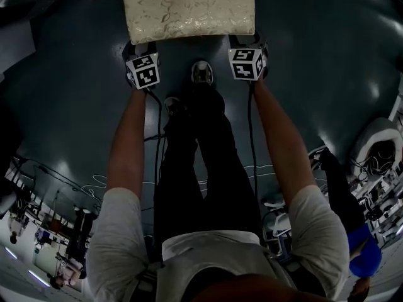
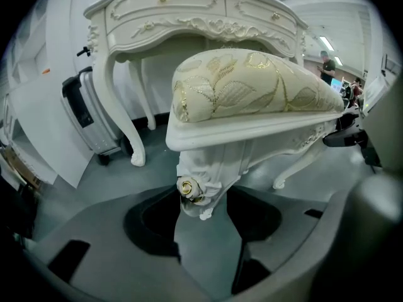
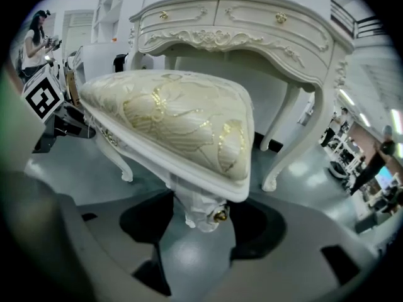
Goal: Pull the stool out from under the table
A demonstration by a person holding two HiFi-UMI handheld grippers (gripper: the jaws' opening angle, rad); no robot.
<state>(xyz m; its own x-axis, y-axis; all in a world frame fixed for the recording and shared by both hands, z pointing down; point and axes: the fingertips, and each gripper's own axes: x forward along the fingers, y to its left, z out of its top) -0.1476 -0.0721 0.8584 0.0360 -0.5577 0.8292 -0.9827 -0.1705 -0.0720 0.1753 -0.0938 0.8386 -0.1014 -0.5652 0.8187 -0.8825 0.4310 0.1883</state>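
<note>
Glossy grey floor [image 1: 75, 106]; white carved table [image 2: 189, 17] behind stool [image 2: 252, 87].

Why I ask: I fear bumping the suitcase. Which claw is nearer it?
Left. The left claw grips the stool's near corner leg, with the suitcase beyond it to the left. The right claw holds the other corner, across the seat.

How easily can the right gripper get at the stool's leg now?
Yes, it seems: the stool's leg stands between the right gripper's jaws, apparently gripped, with nothing else in the way.
</note>
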